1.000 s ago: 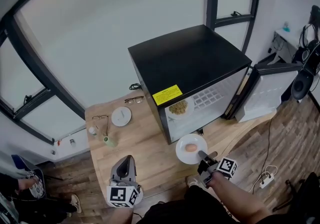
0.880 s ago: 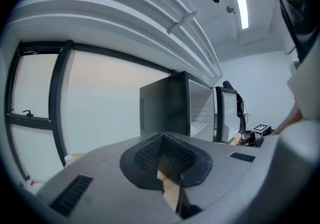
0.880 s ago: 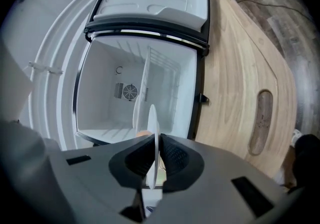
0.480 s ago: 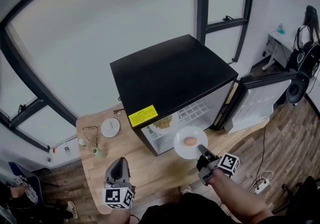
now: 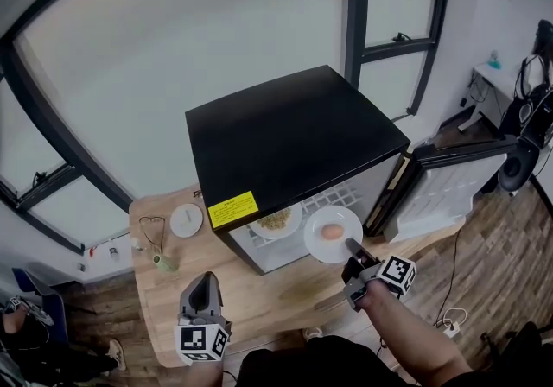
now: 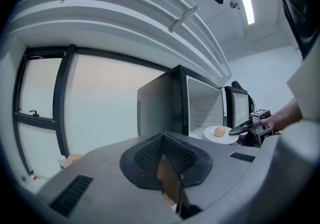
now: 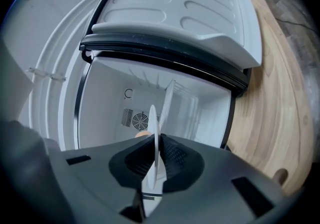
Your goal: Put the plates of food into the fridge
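Now the right gripper [image 5: 353,248] clamps a plate [image 5: 321,237] by its rim, raised since before to the open fridge [image 5: 285,135] front. The left gripper [image 5: 206,283] hovers, jaws seemingly shut, empty.

Our left jaws closed, fridge ahead
We see the left gripper [image 6: 163,163] with its jaws together on nothing; beyond, the black fridge [image 6: 162,105] stands open, and the right gripper [image 6: 235,129] holds a white plate [image 6: 226,138] with a tan round food [image 6: 219,131] before the opening
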Action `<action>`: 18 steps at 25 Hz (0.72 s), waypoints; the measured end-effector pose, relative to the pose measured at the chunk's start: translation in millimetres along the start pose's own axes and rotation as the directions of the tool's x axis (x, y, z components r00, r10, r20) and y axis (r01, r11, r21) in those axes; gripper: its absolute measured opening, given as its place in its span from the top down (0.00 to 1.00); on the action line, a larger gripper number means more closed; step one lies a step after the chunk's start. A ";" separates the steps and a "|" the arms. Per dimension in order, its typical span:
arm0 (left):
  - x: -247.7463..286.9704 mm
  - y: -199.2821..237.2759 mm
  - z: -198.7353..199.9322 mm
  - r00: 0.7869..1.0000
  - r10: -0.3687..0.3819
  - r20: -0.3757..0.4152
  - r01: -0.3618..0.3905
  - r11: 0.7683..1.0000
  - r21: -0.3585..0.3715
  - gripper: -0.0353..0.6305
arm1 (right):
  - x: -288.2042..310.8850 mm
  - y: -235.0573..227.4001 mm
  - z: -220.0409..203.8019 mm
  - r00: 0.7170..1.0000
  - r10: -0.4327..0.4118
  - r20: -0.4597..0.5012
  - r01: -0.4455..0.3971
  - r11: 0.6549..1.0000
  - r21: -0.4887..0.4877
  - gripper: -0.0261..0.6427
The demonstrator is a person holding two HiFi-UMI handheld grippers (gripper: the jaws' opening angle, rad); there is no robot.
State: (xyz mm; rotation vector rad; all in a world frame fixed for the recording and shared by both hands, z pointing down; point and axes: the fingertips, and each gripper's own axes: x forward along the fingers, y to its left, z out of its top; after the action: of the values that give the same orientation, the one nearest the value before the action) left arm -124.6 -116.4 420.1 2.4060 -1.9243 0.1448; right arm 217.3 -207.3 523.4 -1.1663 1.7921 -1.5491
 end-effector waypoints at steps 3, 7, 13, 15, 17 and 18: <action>2.7 -1.7 2.5 1.000 0.010 0.003 -0.010 1.000 0.005 0.94 | 7.0 -3.7 14.2 1.000 -0.010 0.018 0.009 1.000 0.006 0.91; 7.6 -6.4 1.2 1.000 0.013 -0.003 -0.013 1.000 0.008 0.94 | 20.5 -2.6 28.1 0.999 -0.021 0.024 0.021 1.000 -0.001 0.91; 9.9 -5.9 -4.4 0.999 0.019 -0.030 -0.018 1.000 0.020 0.94 | 42.0 -0.2 35.7 0.999 -0.047 0.011 0.048 0.998 -0.032 0.90; 11.8 -4.0 -7.4 0.999 0.026 -0.037 -0.025 1.000 0.016 0.94 | 49.5 2.2 39.5 0.999 -0.046 0.020 0.047 0.998 -0.042 0.90; 13.7 -3.1 -9.9 0.999 0.031 -0.042 -0.031 0.999 0.013 0.94 | 54.8 3.2 44.2 0.998 -0.050 0.034 0.052 0.997 -0.057 0.90; 14.3 -2.8 -10.7 0.999 0.033 -0.044 -0.032 0.999 0.013 0.94 | 56.9 3.5 46.4 0.998 -0.053 0.042 0.055 0.996 -0.067 0.90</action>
State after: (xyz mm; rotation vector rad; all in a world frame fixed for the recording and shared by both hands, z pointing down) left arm -119.1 -128.6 432.4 2.3593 -1.9501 0.2099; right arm 224.9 -280.2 518.5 -1.2788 1.8135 -1.4947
